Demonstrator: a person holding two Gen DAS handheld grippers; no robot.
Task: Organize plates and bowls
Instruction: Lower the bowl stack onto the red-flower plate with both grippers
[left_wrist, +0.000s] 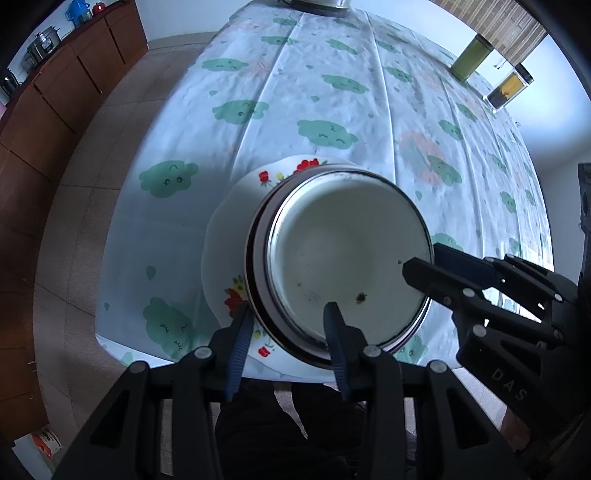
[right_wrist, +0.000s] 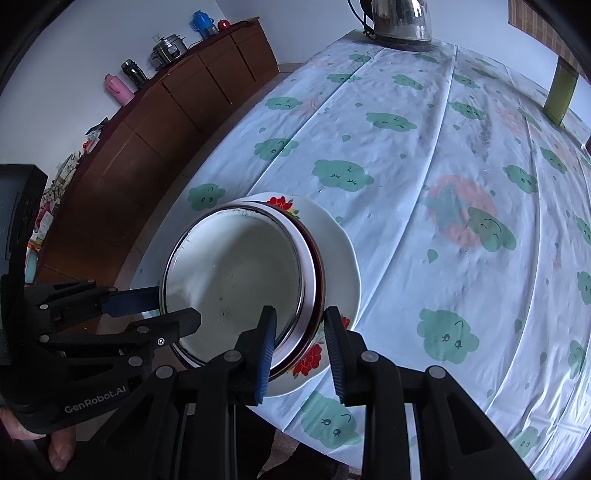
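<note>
Straddling opposite rims of the nested enamel bowls (left_wrist: 347, 258) on the floral plate (left_wrist: 225, 236) near the table's (left_wrist: 332, 110) front edge, the left gripper (left_wrist: 288, 325) and right gripper (right_wrist: 300, 334) are clamped there; uneven lifting could tip the stack.

Table (left_wrist: 332, 92) covered edge to edge by pale cloth (right_wrist: 424, 147) with green cloud print, creased lengthwise. Flowered plate (left_wrist: 221, 251) flat on cloth at near edge, slightly overhanging it, stacked bowls on top. Steel kettle (right_wrist: 400, 18) on its base at far edge. Green tin (left_wrist: 471, 59) and clear jar (left_wrist: 508, 88) with dark contents upright near far right corner, close together, well apart from plate.
</note>
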